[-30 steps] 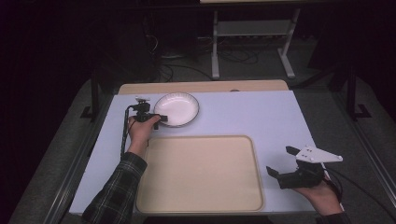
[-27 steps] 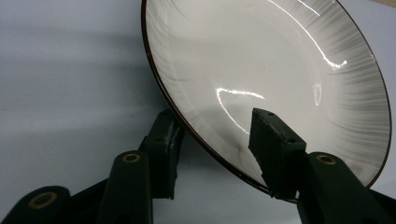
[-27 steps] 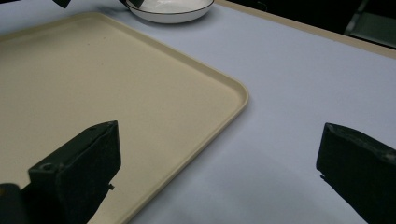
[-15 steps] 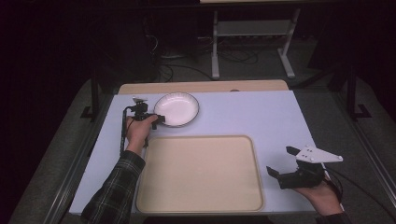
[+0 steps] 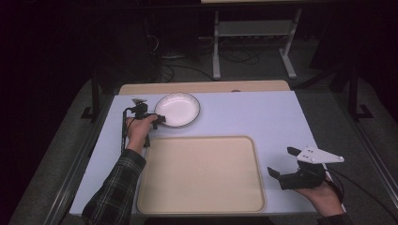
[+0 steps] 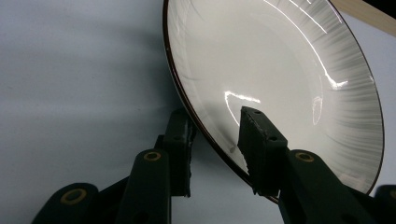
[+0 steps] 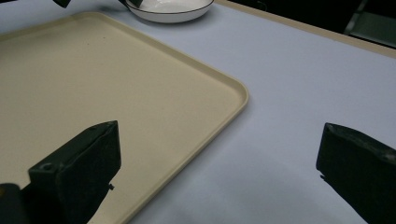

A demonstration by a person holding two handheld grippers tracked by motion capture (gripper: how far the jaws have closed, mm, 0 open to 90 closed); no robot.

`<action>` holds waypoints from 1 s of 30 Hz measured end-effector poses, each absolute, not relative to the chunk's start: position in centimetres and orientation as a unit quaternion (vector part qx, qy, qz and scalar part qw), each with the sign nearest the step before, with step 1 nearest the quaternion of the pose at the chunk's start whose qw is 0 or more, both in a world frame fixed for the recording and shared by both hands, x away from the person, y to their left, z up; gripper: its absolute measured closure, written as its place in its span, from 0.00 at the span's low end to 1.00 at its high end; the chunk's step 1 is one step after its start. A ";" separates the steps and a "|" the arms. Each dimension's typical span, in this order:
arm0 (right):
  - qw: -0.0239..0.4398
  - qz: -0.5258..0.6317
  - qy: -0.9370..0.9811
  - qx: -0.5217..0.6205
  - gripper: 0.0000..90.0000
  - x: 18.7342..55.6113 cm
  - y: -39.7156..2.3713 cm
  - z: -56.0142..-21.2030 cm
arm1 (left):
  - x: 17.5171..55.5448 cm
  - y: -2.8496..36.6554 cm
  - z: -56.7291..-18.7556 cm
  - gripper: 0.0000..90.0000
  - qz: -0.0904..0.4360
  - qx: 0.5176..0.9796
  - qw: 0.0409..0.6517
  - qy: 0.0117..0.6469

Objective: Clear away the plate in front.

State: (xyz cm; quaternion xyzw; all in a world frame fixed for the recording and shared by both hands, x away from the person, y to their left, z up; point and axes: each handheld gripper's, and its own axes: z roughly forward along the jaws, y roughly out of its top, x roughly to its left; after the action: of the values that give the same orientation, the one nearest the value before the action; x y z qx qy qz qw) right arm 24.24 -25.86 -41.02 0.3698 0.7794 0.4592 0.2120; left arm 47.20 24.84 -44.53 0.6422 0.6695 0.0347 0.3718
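Observation:
A white plate [image 5: 177,109] with a dark rim lies at the back left of the pale blue table [image 5: 244,117]. My left gripper [image 5: 159,118] reaches its near-left edge. In the left gripper view the plate [image 6: 280,79] has its rim between the jaws: one jaw stands outside the rim, the other over the inside. My left gripper [image 6: 217,126] has just been closing, with room still showing between the pads and the rim. My right gripper [image 5: 280,161] hangs open at the front right, beside the beige tray [image 5: 202,173], nothing between its jaws. The right gripper view shows my right gripper [image 7: 217,154], the tray [image 7: 93,84] and the plate [image 7: 170,7].
The tray lies bare in the front middle of the table. A wooden board [image 5: 202,87] runs along the table's far edge. Beyond it, on the dark floor, stands a metal rack [image 5: 253,37] with cables.

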 end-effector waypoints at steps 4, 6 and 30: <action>0.212 0.459 0.780 0.369 0.00 24.2 -25.8 -41.0 | 47.3 25.0 -44.6 0.74 0.024 0.631 0.376 0.678; 0.212 0.460 0.779 0.369 0.00 24.3 -25.8 -41.0 | 47.3 25.1 -44.6 0.75 0.020 0.624 0.378 0.684; 0.213 0.460 0.778 0.371 0.00 24.3 -26.1 -41.0 | 47.5 25.0 -44.6 0.90 0.013 0.582 0.412 0.701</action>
State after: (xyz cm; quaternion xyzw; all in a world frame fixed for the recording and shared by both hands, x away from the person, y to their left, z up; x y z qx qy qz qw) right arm 24.26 -26.06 -41.02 0.3706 0.7780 0.4602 0.2134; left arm 47.53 25.05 -44.56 0.5819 0.7012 0.0125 0.4118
